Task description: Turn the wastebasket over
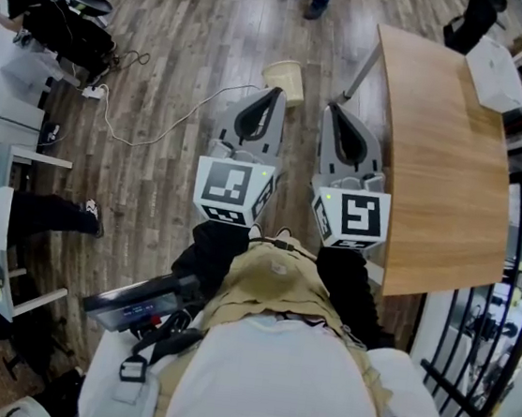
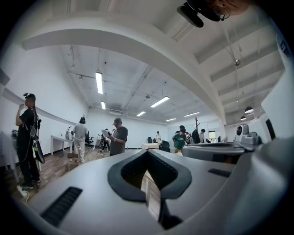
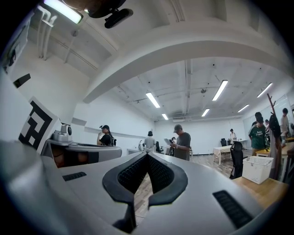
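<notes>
Wastebasket (image 1: 286, 80) sits on the wood floor (image 1: 198, 25) ahead of us, just beyond the tips of the left gripper (image 1: 274, 90) and a little to the left of the right gripper (image 1: 333, 109); neither touches it. From the head view it looks to stand mouth up, pale rim showing as an oval, though the lens bends things and we cannot be sure of its tilt. Neither gripper view shows it. Both tongs are held level, side by side, each closed to its tips with nothing between them; only floor shows through the slot behind the tips. We judge the basket a light, thin-walled plastic tub: easy to lift, likely to flex if squeezed hard, smooth enough to slip off the pads, not fragile. The rim looks the best hold, one jaw inside and one outside the wall, since the body is too wide to span. With a second grip on the opposite rim or low on the wall we could swing it over without it skating away. A white cable (image 1: 147, 137) lies on the floor to the left, a wooden table (image 1: 444, 178) stands close on the right; both are apart from the basket.
</notes>
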Motion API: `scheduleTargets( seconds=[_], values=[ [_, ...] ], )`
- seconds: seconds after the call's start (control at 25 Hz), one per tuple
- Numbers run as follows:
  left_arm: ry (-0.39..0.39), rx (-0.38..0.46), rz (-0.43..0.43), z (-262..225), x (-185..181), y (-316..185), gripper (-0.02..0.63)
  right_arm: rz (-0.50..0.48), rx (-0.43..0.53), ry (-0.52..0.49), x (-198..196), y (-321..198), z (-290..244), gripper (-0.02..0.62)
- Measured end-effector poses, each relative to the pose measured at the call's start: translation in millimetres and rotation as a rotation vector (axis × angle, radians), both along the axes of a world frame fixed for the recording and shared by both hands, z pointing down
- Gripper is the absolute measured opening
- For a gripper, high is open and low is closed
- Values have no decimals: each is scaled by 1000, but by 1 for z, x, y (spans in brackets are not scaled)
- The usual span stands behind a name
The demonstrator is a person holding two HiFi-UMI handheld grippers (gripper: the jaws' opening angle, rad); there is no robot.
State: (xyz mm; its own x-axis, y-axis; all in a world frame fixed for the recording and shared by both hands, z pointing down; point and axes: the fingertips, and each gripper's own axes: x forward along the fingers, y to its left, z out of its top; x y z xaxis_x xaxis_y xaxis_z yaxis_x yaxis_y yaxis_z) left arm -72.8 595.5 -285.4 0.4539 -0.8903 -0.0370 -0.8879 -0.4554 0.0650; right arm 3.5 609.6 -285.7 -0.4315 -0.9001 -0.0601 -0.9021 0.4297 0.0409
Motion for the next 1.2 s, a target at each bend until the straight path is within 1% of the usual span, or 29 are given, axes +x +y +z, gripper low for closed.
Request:
scheduleTargets(
  seconds=[0.24, 0.56, 0.96, 1.2],
  values=[
    [-6, -11, -3, 7, 7, -5, 2, -18, -12, -15, 6, -4, 8, 20],
    [-22, -16, -5, 13, 26, -10, 2, -44, -4, -28, 22, -7, 12, 20],
    [-50, -36, -25, 28, 43, -16, 2, -27, -25, -54, 55, -10, 28, 20],
    [-42, -54, -40, 37, 36, -30, 2, -22, -54, -51, 55, -21, 41, 20]
  ],
)
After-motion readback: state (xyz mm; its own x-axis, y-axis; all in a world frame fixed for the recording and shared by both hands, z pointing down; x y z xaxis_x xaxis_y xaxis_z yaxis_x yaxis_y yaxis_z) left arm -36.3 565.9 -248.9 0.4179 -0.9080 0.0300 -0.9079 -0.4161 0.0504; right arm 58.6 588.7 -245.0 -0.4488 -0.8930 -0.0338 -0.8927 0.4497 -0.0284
